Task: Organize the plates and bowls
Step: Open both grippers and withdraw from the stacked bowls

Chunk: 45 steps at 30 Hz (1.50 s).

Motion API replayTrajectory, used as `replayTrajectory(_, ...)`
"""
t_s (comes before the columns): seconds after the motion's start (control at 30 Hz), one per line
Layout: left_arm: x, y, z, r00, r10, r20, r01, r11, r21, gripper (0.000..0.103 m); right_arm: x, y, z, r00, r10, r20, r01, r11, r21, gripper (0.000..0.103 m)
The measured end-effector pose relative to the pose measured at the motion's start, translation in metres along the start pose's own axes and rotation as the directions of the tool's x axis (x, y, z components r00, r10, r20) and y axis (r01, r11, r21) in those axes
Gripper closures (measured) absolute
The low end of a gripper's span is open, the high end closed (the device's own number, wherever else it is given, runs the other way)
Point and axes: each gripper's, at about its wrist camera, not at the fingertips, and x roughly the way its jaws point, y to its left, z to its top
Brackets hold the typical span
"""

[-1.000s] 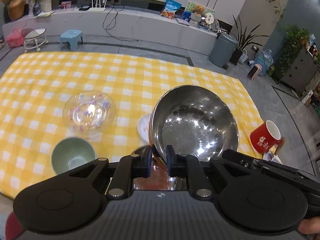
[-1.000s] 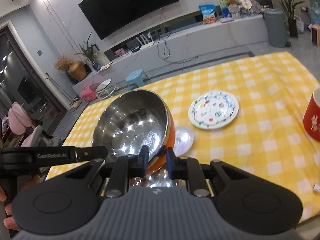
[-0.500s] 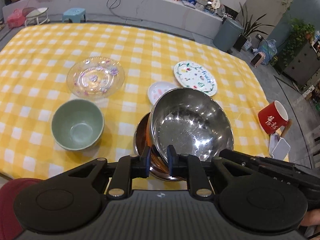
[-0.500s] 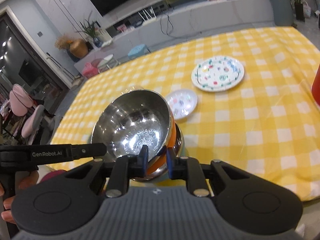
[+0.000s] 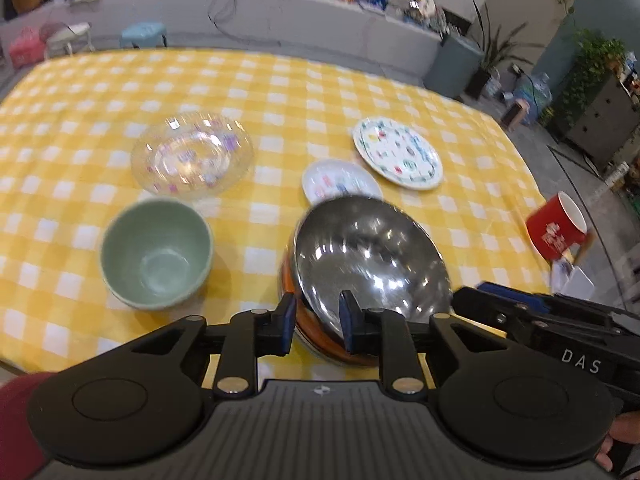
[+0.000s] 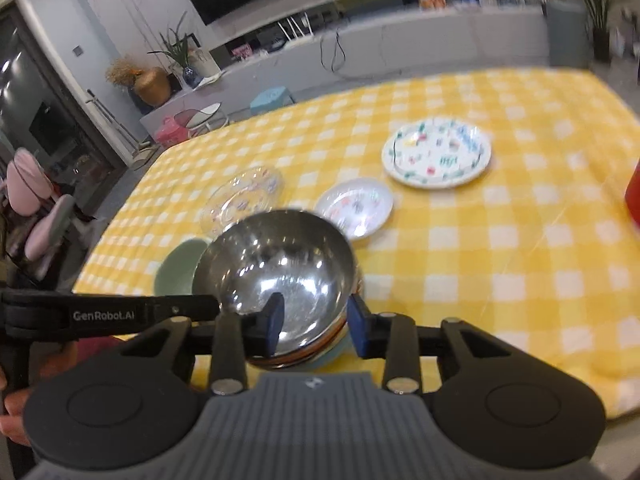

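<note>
Tongs, left gripper and right gripper, both parted astride steel bowl rim, bowl nested in stack near tablecloth front edge, green bowl beside, glass dish, small plate, patterned plate toward centre.

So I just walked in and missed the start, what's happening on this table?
A person with two handheld grippers is stacking bowls. Both the left gripper and right gripper sit open around the rim of a steel bowl nested in an orange-sided one. A green bowl, glass dish and two patterned plates lie loose on the checked cloth.
</note>
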Motion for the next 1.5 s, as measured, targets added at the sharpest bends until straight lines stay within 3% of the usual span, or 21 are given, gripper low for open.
replayTrajectory(0.13,-0.005,0.002,0.002,0.993,0.104,0.061,-0.106,0.994,0.02,0.075,0.01,-0.007,0.0,0.998,-0.066,0.0,0.066,0.998,-0.004,0.063)
replayTrajectory(0.23,0.001,0.008,0.003,0.987,0.147,0.061,-0.149,0.989,0.016,0.075,0.02,-0.014,-0.001,0.998,-0.06,-0.026,0.06,0.998,0.025,0.062)
replayTrajectory(0.43,0.013,0.024,0.003,0.996,0.088,0.012,-0.088,0.996,-0.018,0.075,0.025,-0.02,-0.003,0.998,-0.054,-0.035,0.055,0.997,0.051,0.059)
replayTrajectory(1.07,0.008,0.026,0.004,0.997,0.063,0.032,-0.062,0.997,-0.048,0.075,0.023,-0.026,-0.004,0.998,-0.055,-0.009,0.055,0.996,0.073,0.059)
replayTrajectory(1.23,0.006,0.024,0.003,0.997,0.063,0.034,-0.062,0.998,-0.009,0.074,0.022,-0.027,-0.002,0.998,-0.059,-0.006,0.06,0.996,0.063,0.058)
replayTrajectory(1.37,0.002,0.026,0.003,0.997,0.053,0.062,-0.052,0.998,-0.022,0.07,0.016,-0.025,0.0,0.999,-0.043,0.006,0.043,0.998,0.052,0.054)
replayTrajectory(1.5,-0.011,0.029,0.005,0.991,0.021,0.13,-0.017,1.0,-0.026,0.049,0.009,-0.017,0.004,0.998,-0.054,0.025,0.054,0.999,0.001,0.049)
